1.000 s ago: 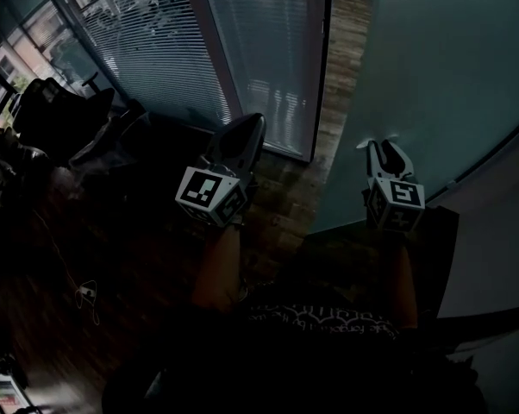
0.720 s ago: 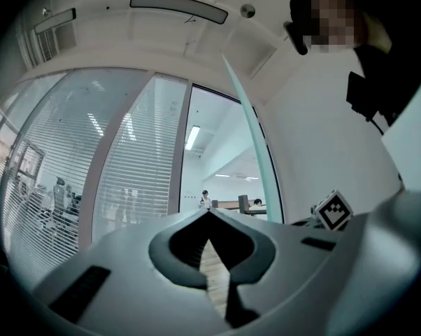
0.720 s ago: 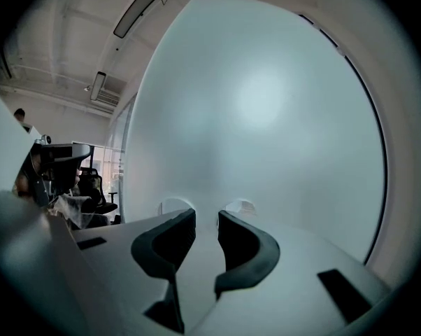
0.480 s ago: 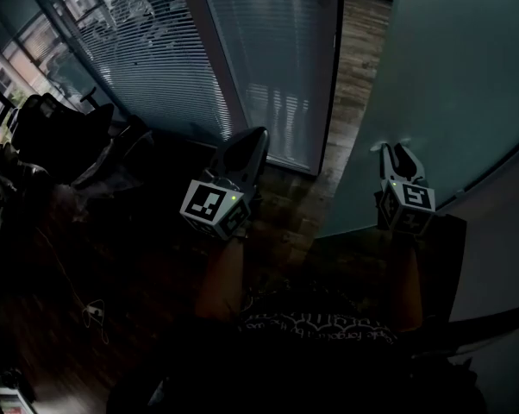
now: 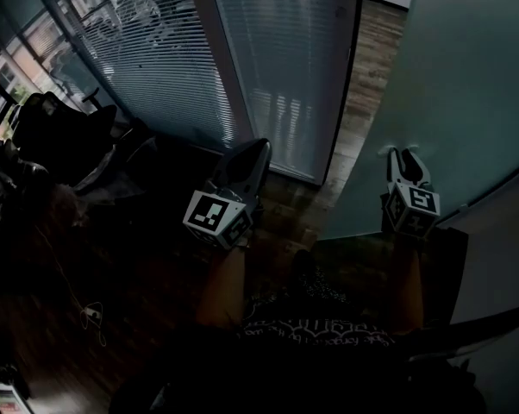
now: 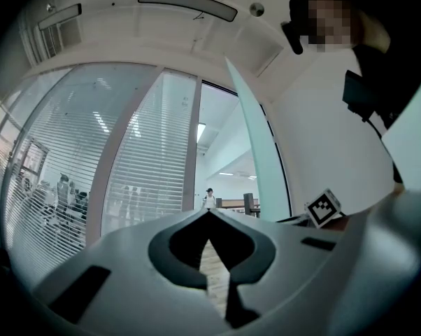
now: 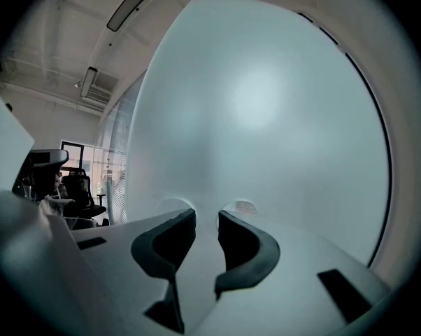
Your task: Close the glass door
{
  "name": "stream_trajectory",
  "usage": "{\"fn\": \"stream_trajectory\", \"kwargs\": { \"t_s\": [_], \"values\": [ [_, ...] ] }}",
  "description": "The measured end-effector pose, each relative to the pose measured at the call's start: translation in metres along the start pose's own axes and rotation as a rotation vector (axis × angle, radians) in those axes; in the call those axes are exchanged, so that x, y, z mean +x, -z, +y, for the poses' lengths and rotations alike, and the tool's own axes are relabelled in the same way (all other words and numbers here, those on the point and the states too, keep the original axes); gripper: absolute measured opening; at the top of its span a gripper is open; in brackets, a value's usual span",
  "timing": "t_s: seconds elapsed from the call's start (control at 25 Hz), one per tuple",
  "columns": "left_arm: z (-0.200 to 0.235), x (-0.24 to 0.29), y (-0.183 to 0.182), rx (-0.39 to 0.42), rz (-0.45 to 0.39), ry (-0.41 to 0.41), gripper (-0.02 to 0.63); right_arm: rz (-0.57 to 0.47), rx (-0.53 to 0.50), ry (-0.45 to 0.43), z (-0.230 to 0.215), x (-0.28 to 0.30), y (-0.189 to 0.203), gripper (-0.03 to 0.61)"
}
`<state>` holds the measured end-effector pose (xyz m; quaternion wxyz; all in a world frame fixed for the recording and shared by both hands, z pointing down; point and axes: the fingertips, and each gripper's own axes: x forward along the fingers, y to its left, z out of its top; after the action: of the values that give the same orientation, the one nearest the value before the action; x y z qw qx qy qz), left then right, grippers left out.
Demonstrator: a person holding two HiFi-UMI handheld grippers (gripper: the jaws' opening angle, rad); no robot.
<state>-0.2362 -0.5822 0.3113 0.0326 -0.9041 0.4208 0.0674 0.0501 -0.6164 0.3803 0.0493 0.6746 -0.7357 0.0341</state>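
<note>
Room: dim office, slatted glass wall point(image 5: 277, 50) standing left of the doorway.
Glass door point(image 5: 449, 84): standing ajar at right, frosted.
Right gripper point(image 5: 403, 155): I am holding it unclenched, empty, tips at the door's face.
Left gripper point(image 5: 258, 149): I am holding it clenched on nothing, facing the doorway.

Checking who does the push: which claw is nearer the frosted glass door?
Right. The right claw sits tips-first at the frosted glass door, touching or just short, jaws apart. The left claw is off to its left, aimed at the open doorway beside the blinds.
</note>
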Motion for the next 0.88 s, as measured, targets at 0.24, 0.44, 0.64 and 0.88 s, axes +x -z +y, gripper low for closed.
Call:
{"fn": "stream_trajectory", "kwargs": {
  "t_s": [0.24,0.44,0.64,0.88],
  "values": [
    [0.022,0.019,0.005,0.005,-0.008,-0.02,0.002,-0.023,-0.001,0.021,0.0,0.027,-0.009,0.101],
    [0.038,0.048,0.013,0.014,-0.001,-0.003,0.002,-0.025,-0.006,0.012,-0.002,0.056,-0.005,0.101],
    [0.05,0.073,0.012,0.016,0.005,0.015,0.002,-0.016,-0.008,0.013,-0.003,0.087,-0.01,0.101],
    [0.076,0.097,0.028,0.016,0.019,0.005,0.002,-0.017,-0.002,0.017,-0.011,0.123,-0.012,0.101]
  ]
}}
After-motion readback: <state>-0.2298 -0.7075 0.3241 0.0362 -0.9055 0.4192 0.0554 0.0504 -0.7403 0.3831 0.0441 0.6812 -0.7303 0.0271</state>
